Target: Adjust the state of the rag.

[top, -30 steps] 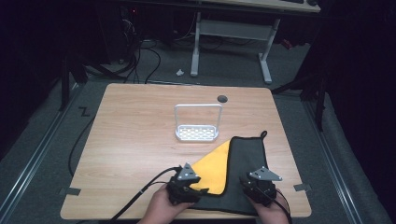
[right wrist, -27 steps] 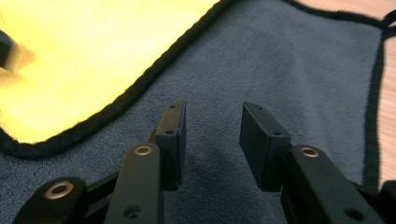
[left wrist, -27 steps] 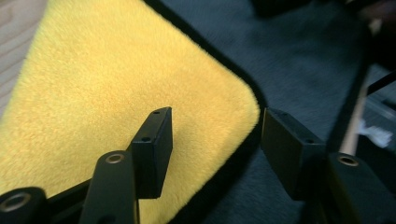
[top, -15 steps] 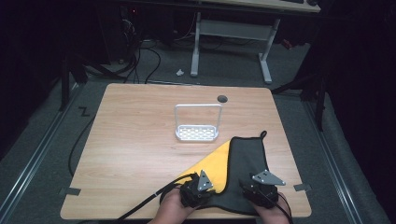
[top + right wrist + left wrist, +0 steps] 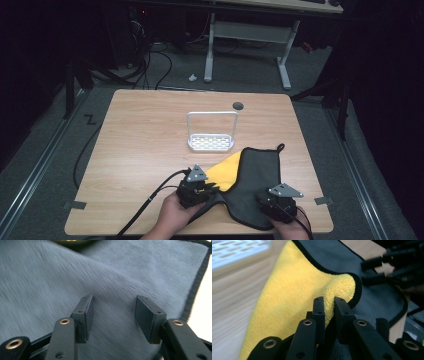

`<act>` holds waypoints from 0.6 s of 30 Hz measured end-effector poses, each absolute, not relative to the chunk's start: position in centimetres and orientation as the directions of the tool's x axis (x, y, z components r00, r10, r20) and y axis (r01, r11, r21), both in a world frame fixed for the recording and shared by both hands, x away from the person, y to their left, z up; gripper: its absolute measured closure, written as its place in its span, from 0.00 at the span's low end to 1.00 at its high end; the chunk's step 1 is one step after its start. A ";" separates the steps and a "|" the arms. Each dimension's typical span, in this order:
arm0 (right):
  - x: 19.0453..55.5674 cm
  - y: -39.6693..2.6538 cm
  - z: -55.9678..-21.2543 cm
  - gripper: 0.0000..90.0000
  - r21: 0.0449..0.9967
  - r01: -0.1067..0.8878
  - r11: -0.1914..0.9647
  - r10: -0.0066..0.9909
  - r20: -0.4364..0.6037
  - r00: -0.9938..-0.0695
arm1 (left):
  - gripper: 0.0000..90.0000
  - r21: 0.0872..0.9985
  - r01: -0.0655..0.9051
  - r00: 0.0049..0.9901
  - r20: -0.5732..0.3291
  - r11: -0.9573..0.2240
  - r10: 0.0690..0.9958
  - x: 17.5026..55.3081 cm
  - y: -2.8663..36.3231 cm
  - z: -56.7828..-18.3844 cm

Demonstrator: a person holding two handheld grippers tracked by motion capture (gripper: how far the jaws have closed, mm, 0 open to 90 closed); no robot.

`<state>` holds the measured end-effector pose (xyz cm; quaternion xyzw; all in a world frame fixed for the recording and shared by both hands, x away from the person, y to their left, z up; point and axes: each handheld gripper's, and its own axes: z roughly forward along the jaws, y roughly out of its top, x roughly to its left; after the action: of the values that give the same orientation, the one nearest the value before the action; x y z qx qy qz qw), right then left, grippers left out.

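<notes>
High view: a cloth, dark grey on one face and yellow on the other with a black border, lies spread on the desk toward its near right corner, with 1 corner folded over so the yellow face shows as a triangle pointing toward the desk's middle. A small black loop sticks out from the cloth's far corner. The left tongs sit at the near end of that yellow fold, close to the desk's near edge, gripped by a hand; in the left gripper view the left tongs have just been closing and their 2 pads now pinch a raised ridge of the yellow fold between them, the black-edged corner curling just beyond the tips. The right tongs rest over the grey part near the desk's near right corner; in the right gripper view the right tongs stand apart, with grey pile showing in the gap and nothing gripped. Beyond the cloth, near the desk's middle, stands a white rack with a perforated base and an upright wire frame, clear of the cloth. A round grommet hole sits near the far edge.
</notes>
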<state>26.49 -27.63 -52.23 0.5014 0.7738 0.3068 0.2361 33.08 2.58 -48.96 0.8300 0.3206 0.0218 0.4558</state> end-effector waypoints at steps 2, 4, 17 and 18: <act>26.5 -27.8 -52.4 0.56 0.708 0.634 0.311 0.916 -0.045 -0.399 | 0.89 0.774 0.530 0.771 -0.271 -0.346 0.576 34.0 3.7 -48.9; 26.5 -27.8 -52.4 0.56 0.707 0.634 0.313 0.914 -0.043 -0.404 | 0.89 0.771 0.557 0.751 -0.307 -0.309 0.585 34.8 4.8 -48.8; 26.3 -28.8 -51.9 0.87 0.676 0.669 0.307 0.920 -0.032 -0.389 | 0.87 0.748 0.590 0.744 -0.356 -0.306 0.565 34.4 5.8 -50.1; 26.3 -28.9 -51.9 0.89 0.675 0.671 0.308 0.920 -0.032 -0.389 | 0.87 0.747 0.592 0.744 -0.363 -0.302 0.562 34.3 5.9 -50.1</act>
<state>26.34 -28.86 -51.90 0.5099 0.7801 0.2935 0.2126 34.30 5.86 -50.11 0.8065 0.3577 -0.0164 0.4704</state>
